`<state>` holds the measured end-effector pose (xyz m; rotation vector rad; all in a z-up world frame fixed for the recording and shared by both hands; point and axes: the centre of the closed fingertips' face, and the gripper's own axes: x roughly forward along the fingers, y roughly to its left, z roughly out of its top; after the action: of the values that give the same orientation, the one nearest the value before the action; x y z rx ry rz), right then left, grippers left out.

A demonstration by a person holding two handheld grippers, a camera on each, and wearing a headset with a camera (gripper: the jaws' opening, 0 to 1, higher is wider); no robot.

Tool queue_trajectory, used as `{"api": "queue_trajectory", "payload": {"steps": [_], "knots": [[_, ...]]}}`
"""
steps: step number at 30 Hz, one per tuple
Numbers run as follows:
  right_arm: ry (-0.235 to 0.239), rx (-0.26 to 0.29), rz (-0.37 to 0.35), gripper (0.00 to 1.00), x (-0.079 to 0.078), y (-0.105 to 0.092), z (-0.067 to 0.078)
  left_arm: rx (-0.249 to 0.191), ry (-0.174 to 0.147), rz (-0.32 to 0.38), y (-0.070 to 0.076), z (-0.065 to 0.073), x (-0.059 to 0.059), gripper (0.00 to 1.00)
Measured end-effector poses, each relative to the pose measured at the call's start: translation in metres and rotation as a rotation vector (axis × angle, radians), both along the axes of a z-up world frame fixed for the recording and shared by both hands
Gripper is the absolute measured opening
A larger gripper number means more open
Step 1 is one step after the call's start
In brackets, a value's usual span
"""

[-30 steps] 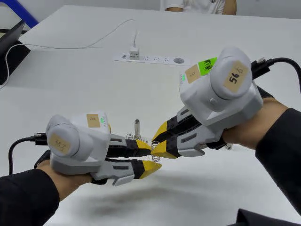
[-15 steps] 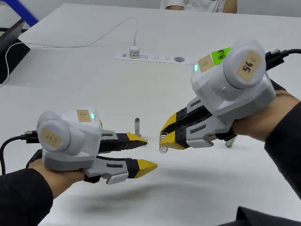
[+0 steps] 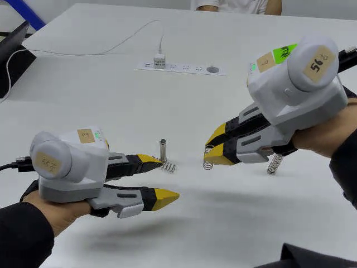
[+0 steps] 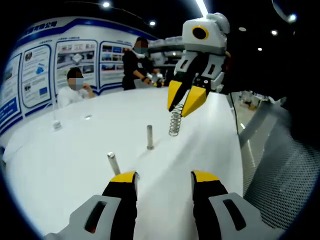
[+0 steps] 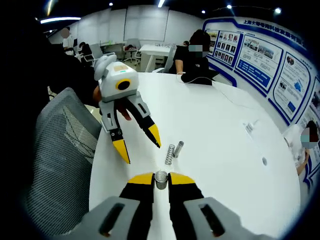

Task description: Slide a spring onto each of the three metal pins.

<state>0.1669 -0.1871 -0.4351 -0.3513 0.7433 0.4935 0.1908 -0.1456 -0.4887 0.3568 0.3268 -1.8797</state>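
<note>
**Bench stock: two grippers, two pins, three springs**

Item 1. Left gripper (image 3: 163, 178). We record its jaws as standing wide apart with nothing between them. It hovers low over the white bench (image 3: 111, 106), and its tips point across at the other gripper.

Item 2. Near pin (image 3: 163, 149). It stands upright on the bench just past the farther jaw tip of the left gripper and does not touch it.

Item 3. Loose spring (image 3: 168, 166). It lies on its side at the foot of the near pin, just ahead of the left gripper's tips. We cannot tell whether it touches the pin.

Item 4. Far pin (image 4: 150, 136). We see it upright in the left gripper view, farther ahead of the left gripper than the near pin. It sits just to one side of the spring listed next.

Item 5. Held spring (image 3: 208, 159). It is pinched by its upper end between the yellow tips of the right gripper (image 3: 215, 153). It hangs below those tips with its lower end close to the bench and is on no pin.

Item 6. Third spring (image 3: 273, 163). It stands slightly tilted on the bench under the right gripper's body, behind its tips. We cannot tell whether a pin is inside it.

Item 7. Power strip (image 3: 178, 69). It lies flat on the bench, well beyond both grippers.
</note>
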Motion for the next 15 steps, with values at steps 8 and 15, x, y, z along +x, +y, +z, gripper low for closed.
{"api": "queue_trajectory", "payload": {"steps": [8,15], "knots": [[-0.019,-0.004,-0.049,0.12,0.001,-0.018,0.007,0.006,0.005,0.031,0.004,-0.002,0.008,0.48],[-0.031,-0.009,-0.095,0.12,0.004,-0.035,0.009,0.01,0.012,0.055,0.008,-0.003,0.013,0.51]]}}
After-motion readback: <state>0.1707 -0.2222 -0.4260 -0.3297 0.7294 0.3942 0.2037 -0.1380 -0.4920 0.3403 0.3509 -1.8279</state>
